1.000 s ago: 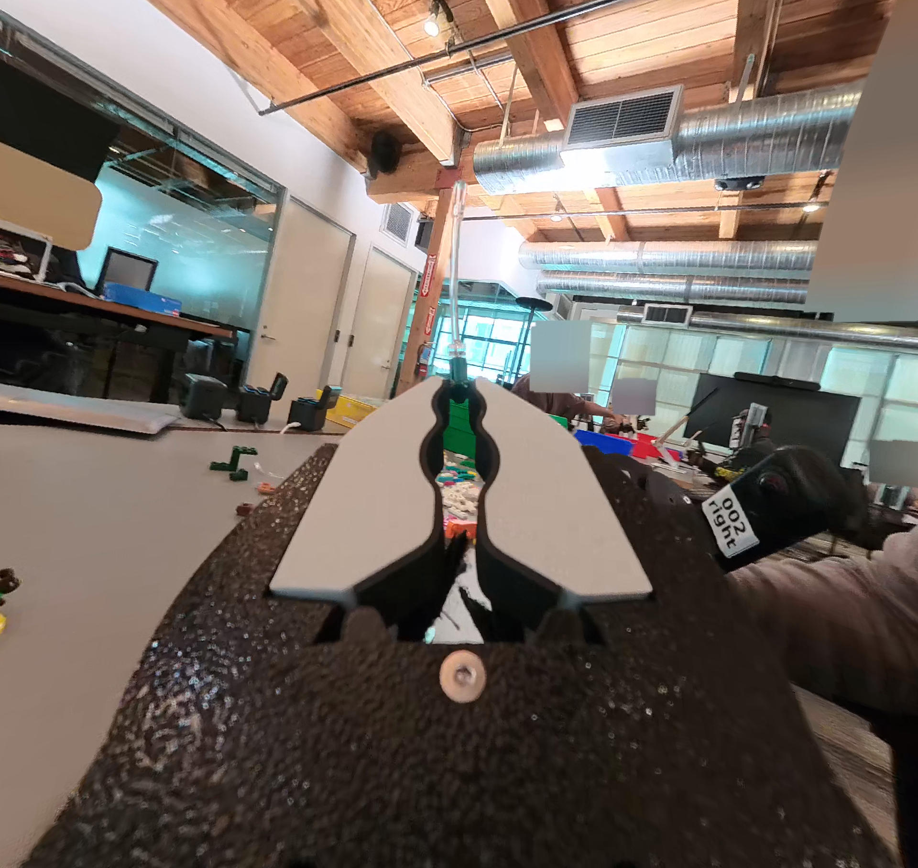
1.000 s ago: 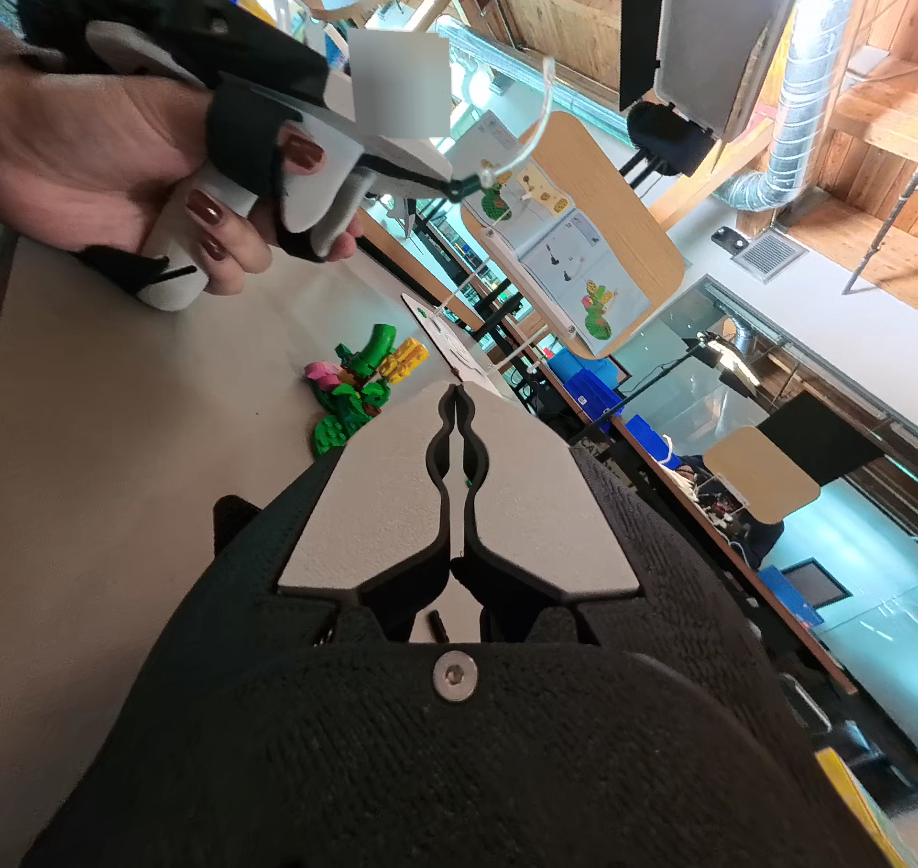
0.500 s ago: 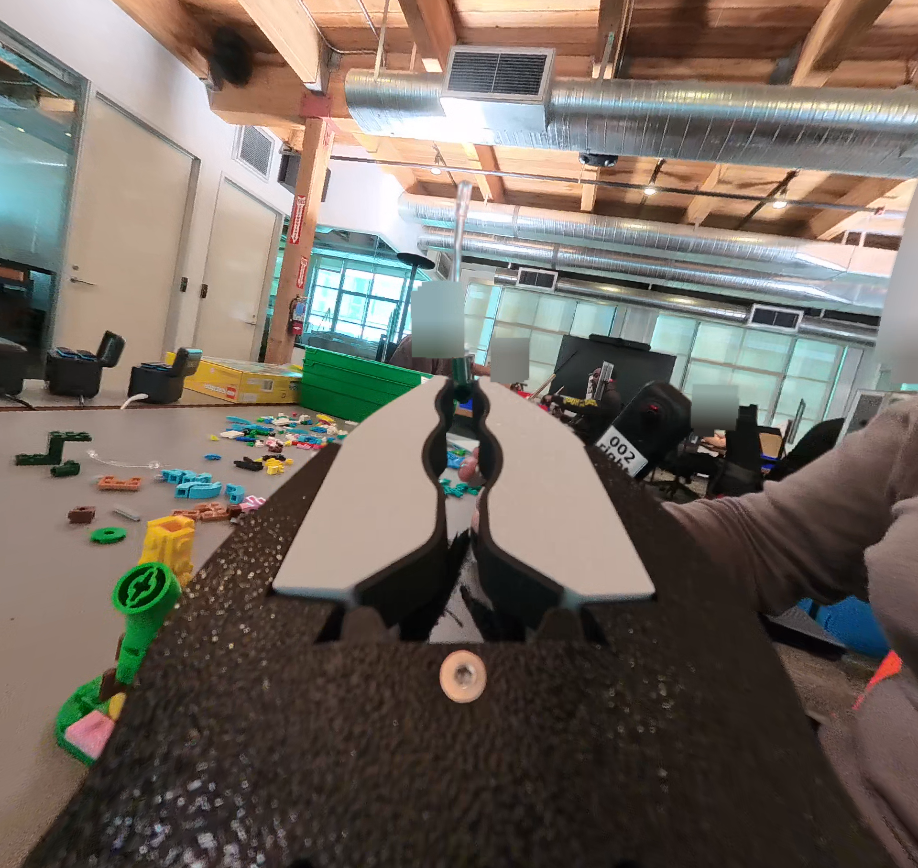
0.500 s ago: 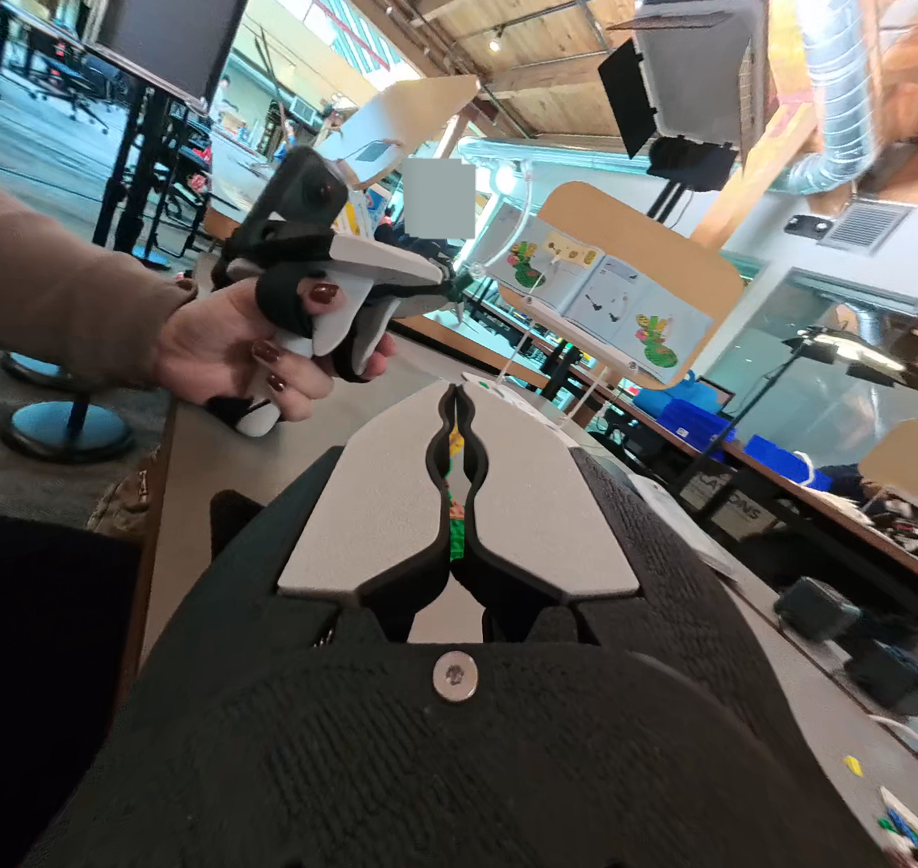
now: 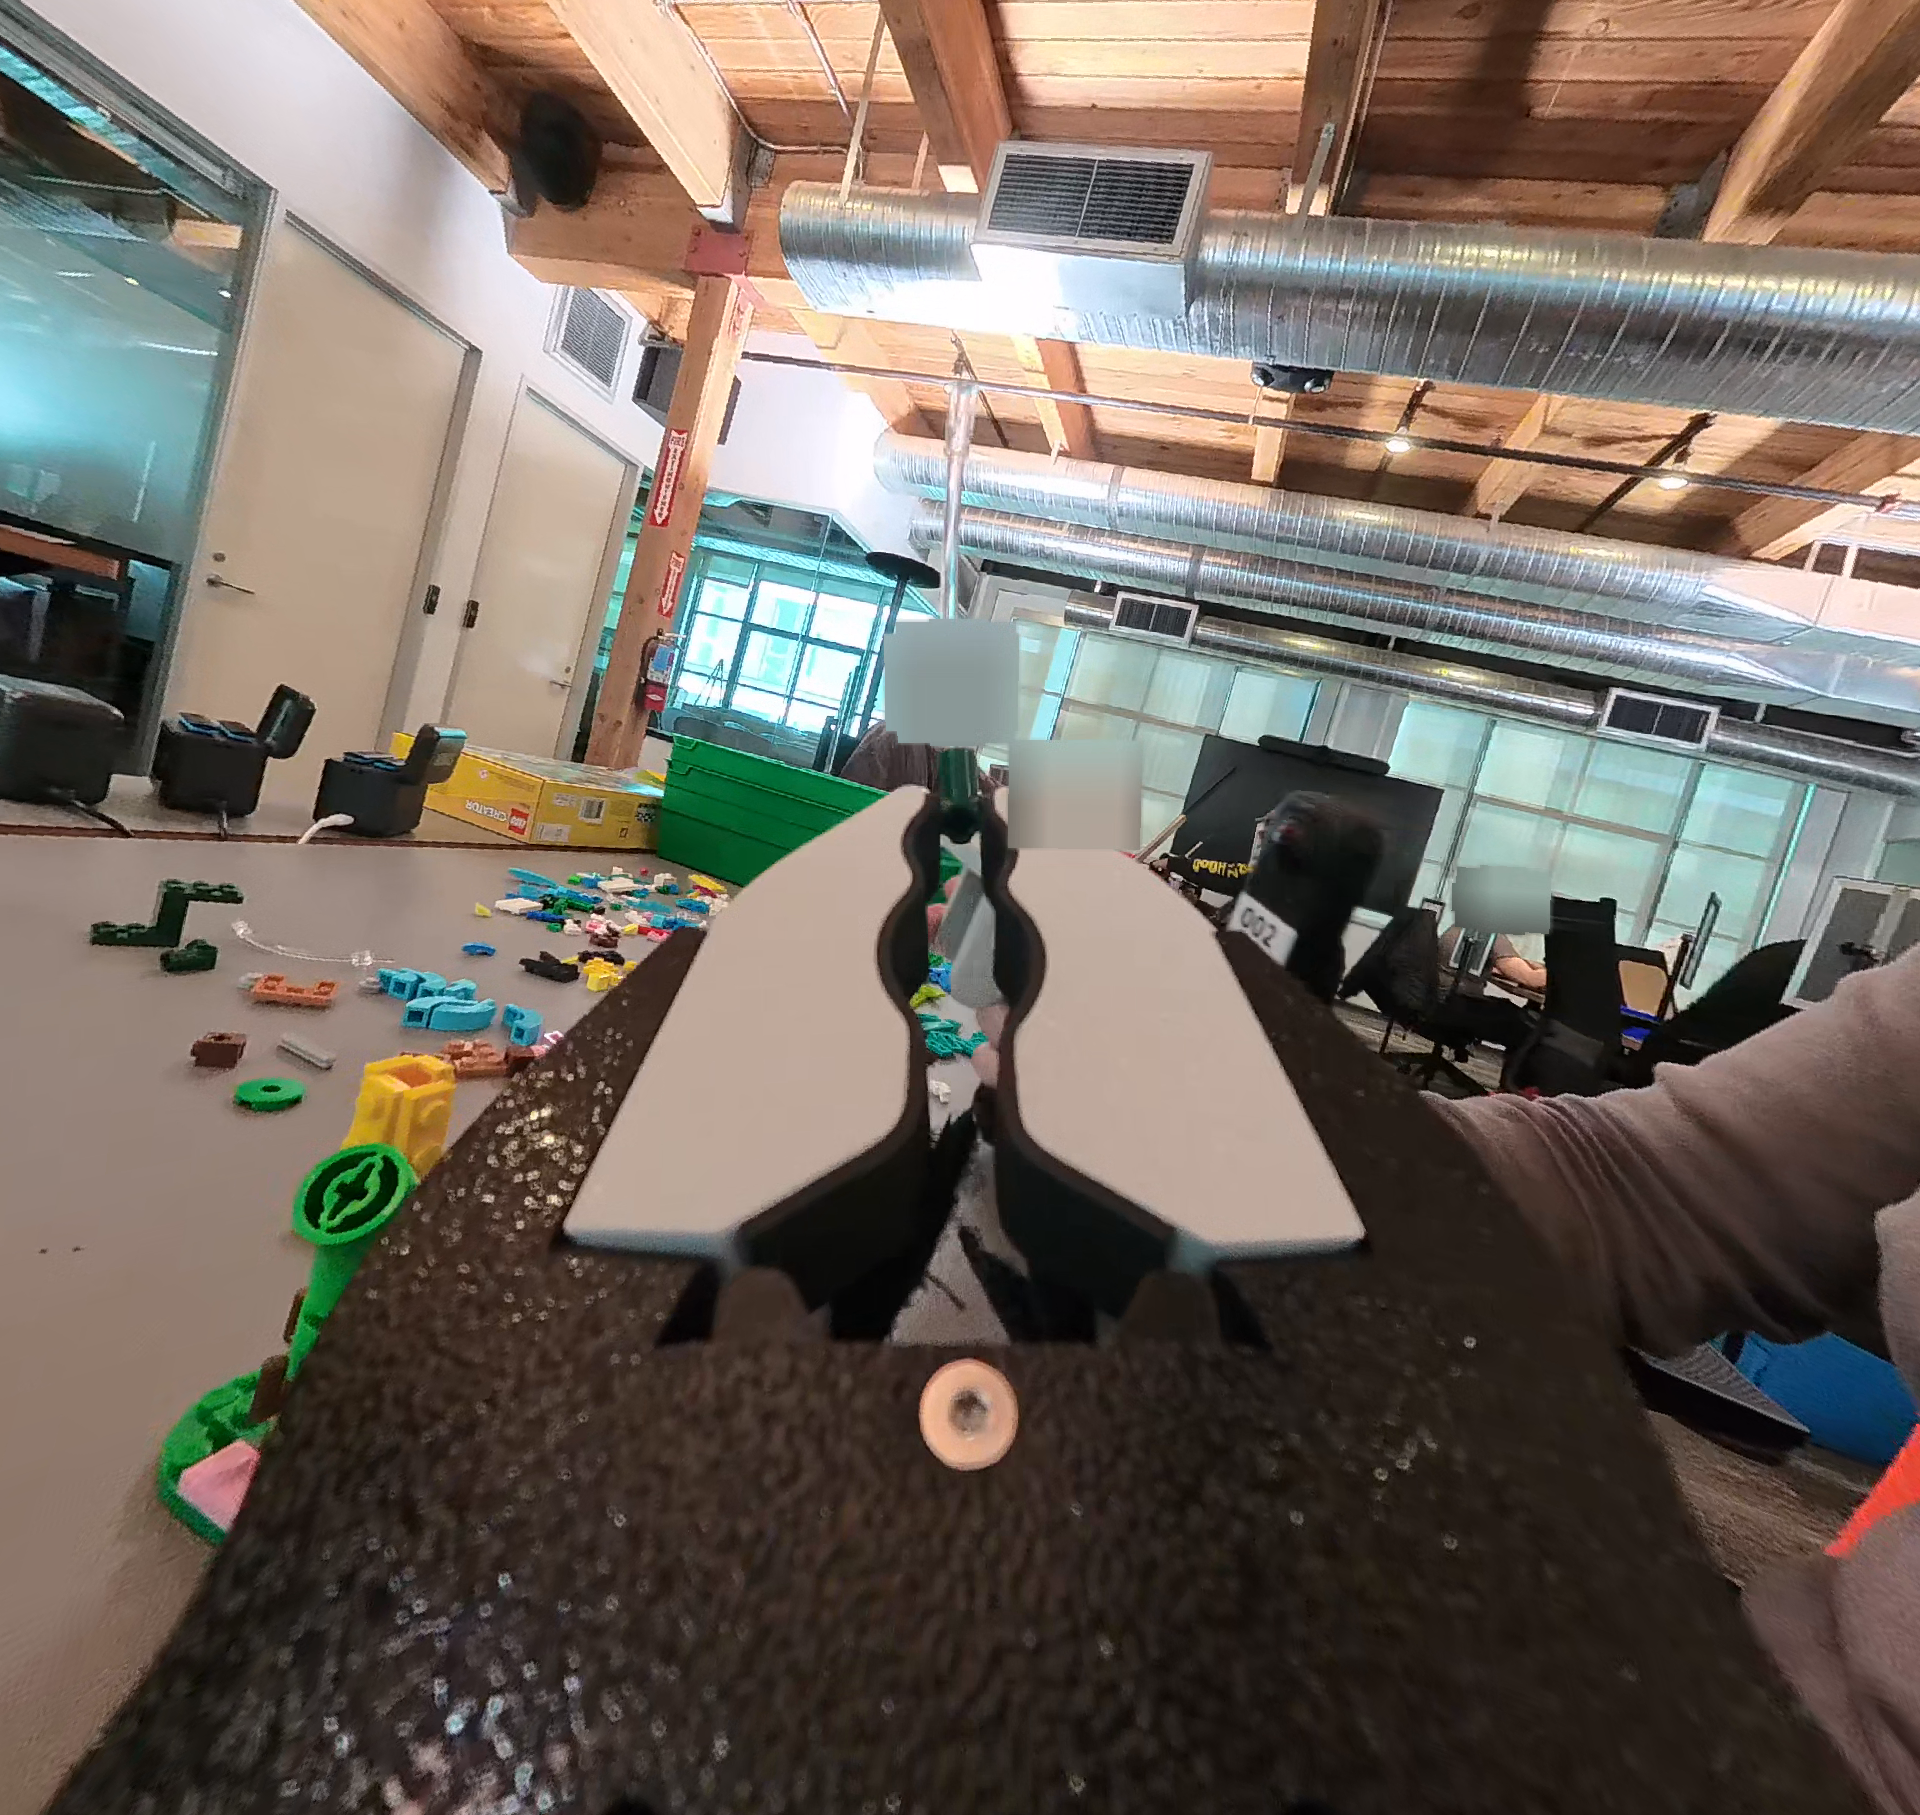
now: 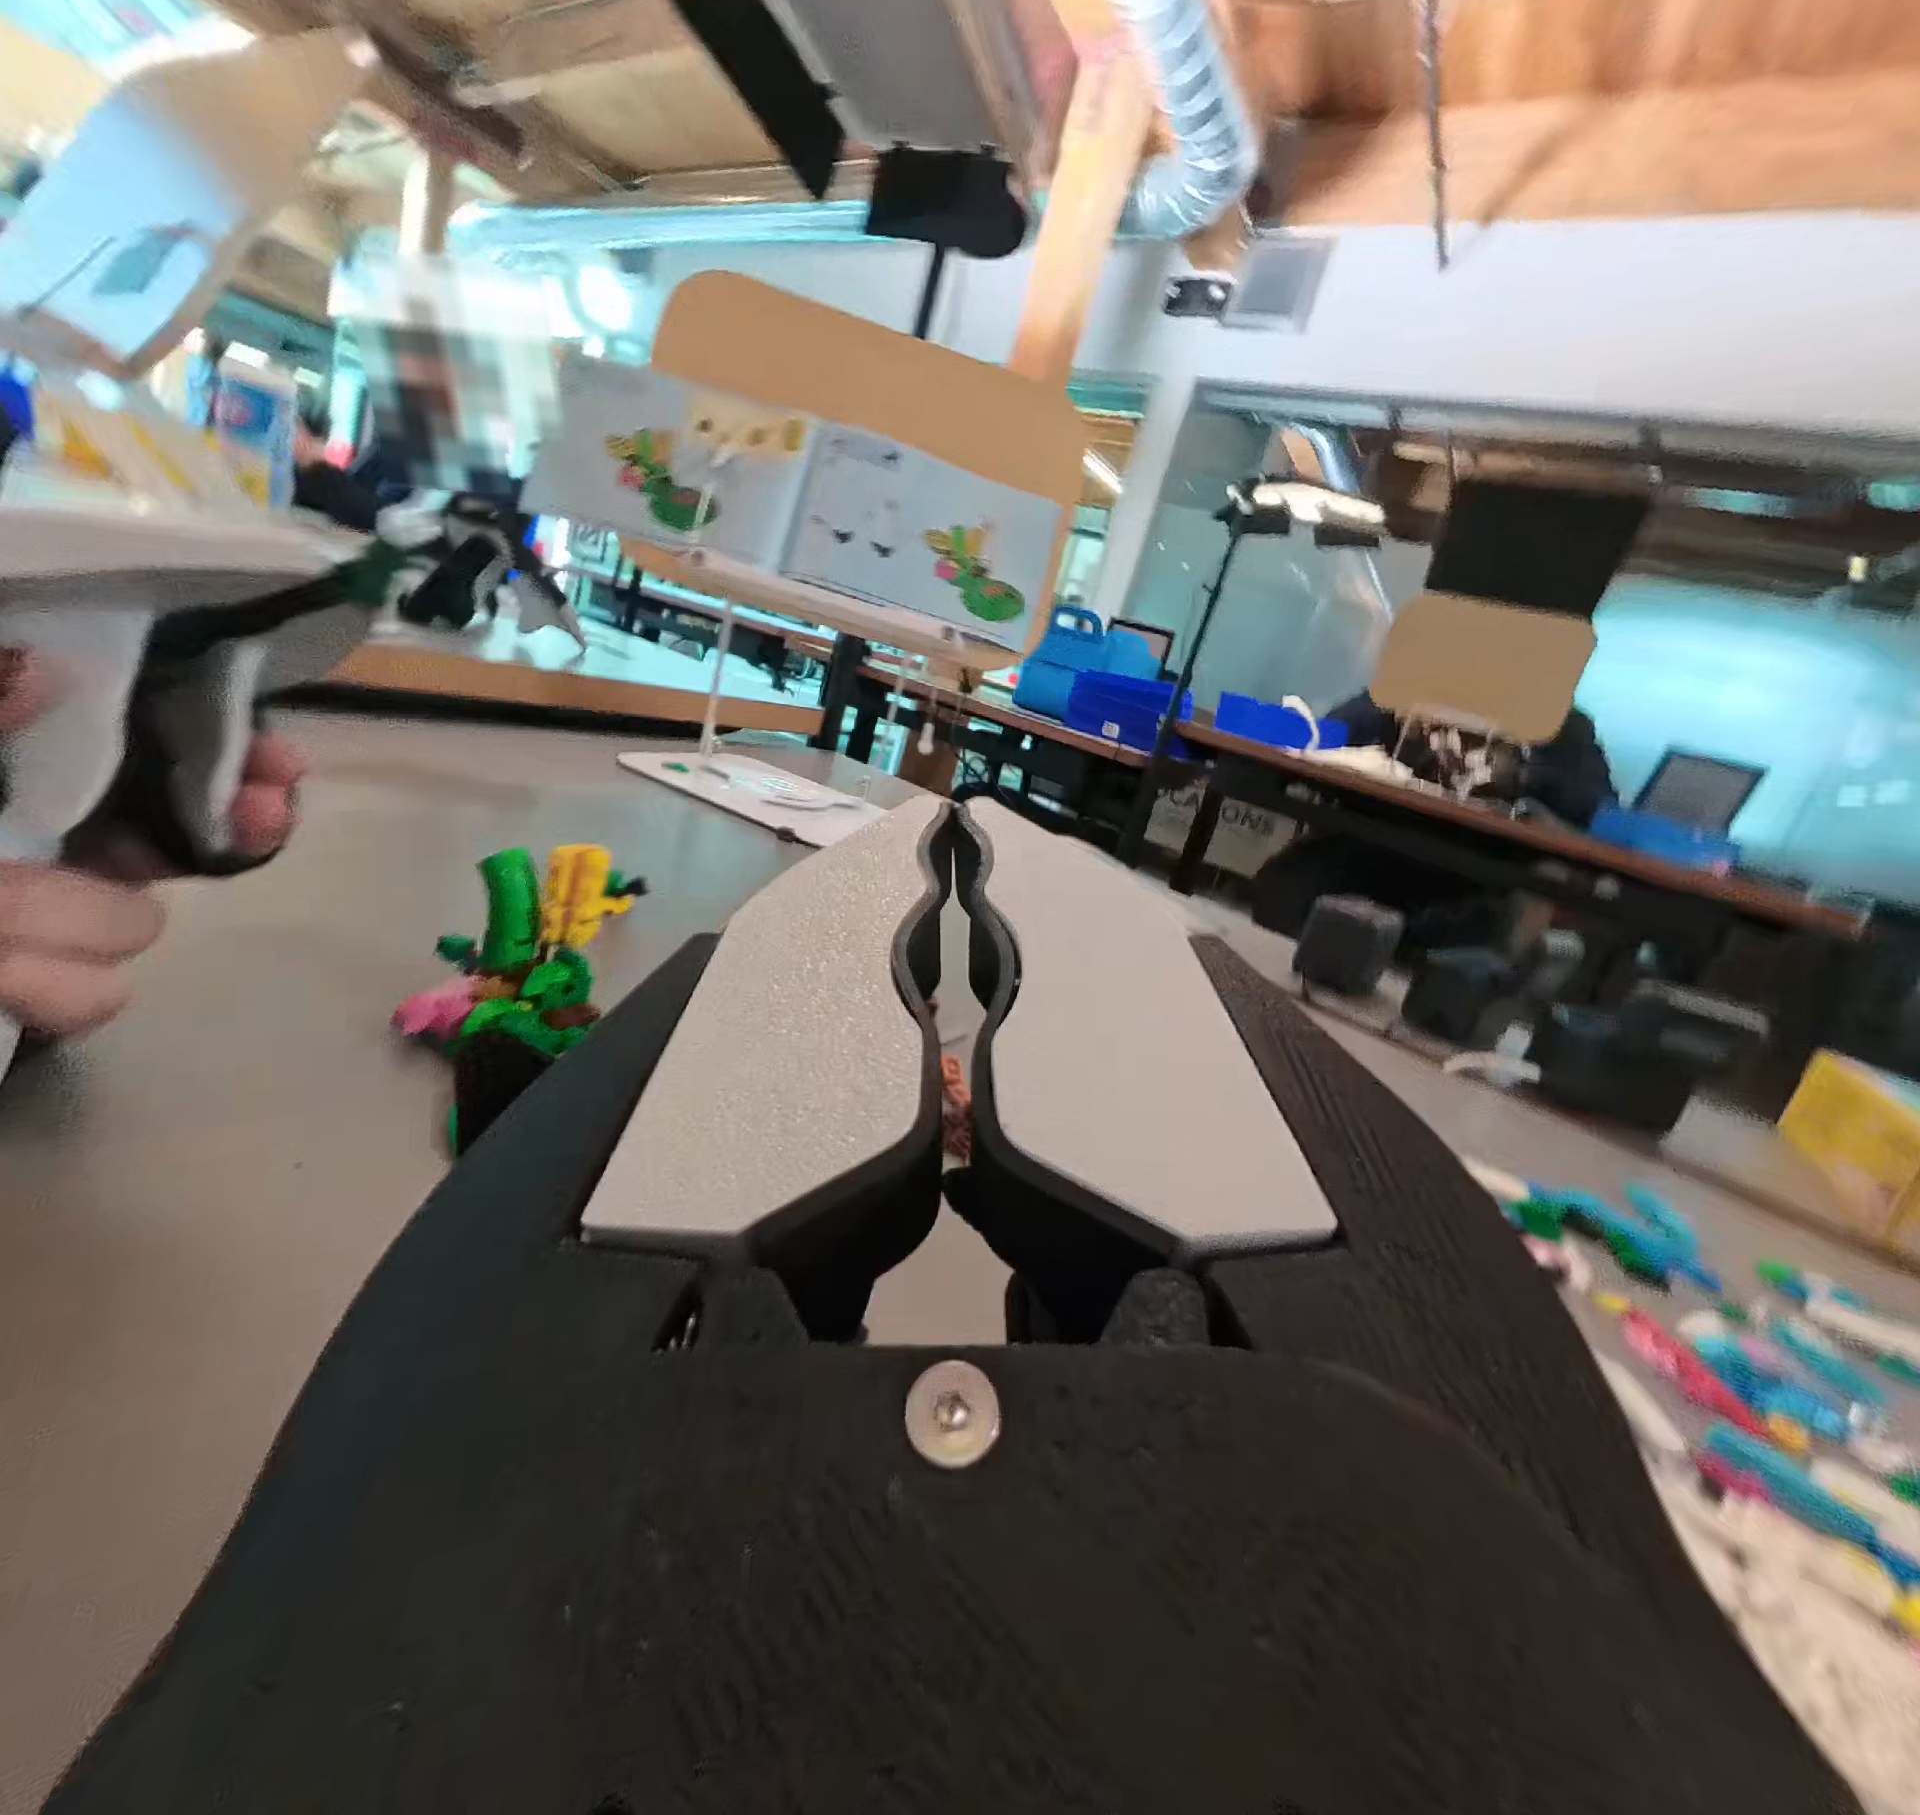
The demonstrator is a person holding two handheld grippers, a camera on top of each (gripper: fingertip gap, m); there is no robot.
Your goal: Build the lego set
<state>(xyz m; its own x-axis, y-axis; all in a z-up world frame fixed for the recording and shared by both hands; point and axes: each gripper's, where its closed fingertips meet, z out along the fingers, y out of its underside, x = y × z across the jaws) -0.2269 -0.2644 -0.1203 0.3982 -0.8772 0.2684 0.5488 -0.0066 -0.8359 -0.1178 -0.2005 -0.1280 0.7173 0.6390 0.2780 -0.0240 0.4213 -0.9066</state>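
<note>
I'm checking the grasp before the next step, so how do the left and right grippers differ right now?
The left gripper pinches a dark green piece with a clear rod sticking up from it; the right gripper holds nothing at its tips. The left gripper's tips stand slightly apart around that piece; the right gripper's tips meet. Both are black with grey fingers, raised above the table.
</note>
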